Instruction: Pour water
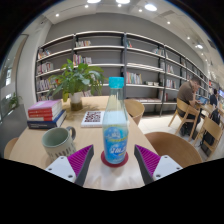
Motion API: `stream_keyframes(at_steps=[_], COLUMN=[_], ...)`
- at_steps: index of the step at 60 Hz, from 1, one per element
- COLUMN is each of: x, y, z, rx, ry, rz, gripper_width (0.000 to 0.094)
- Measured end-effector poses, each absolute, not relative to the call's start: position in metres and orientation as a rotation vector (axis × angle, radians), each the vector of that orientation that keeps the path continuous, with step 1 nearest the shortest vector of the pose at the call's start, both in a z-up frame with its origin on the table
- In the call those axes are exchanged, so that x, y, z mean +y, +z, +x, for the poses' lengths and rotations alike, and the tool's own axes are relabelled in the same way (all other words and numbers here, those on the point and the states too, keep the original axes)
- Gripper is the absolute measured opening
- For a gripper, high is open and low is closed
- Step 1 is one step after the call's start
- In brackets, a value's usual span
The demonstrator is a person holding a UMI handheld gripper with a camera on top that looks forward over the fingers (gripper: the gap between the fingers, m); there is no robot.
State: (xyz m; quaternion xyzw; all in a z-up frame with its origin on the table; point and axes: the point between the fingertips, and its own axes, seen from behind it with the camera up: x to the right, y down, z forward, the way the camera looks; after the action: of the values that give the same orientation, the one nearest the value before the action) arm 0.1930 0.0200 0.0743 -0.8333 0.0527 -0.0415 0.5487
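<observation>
One water bottle [116,124] stands capped on a red coaster [115,159], lower middle of the frame, between the wide-open gripper [114,160] fingers with gaps either side. Risk as I see it: a tall bottle could tip if one pad [80,158] hits first, and the cap's still on. The green mug [59,141] at lower left sits close. Stacked books [45,112] and a potted plant [77,81] are further back.

The water bottle [116,128] fills the centre, between the claw [114,160] pads with gaps either side. A green mug [58,141] blocks lower left; stacked books [45,113] and potted plant [77,80] behind. Bare desk [150,133] lies right.
</observation>
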Motion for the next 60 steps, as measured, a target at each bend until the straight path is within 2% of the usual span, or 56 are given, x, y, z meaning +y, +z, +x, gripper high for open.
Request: stream_keyframes(at_steps=[8,13,24,41,48,60], x=[-0.046,-0.074,-0.096,-0.099,-0.099,-0.102], y=[0.053,0.06,0.125,0.231,0.253,0.272], z=[0.152,0.12,0.062,0.027,0.022,0.018], rx=[0.111,0.077,0.003,-0.001,0.01,0.029], ry=[-0.077,-0.058,-0.028,-0.05,-0.051,-0.063], rz=[-2.099,-2.136,-2.091,-2.007,-1.991,-1.982], gripper_width=[0.083,0.0832,0.0854,0.0855,0.0853,0.0851])
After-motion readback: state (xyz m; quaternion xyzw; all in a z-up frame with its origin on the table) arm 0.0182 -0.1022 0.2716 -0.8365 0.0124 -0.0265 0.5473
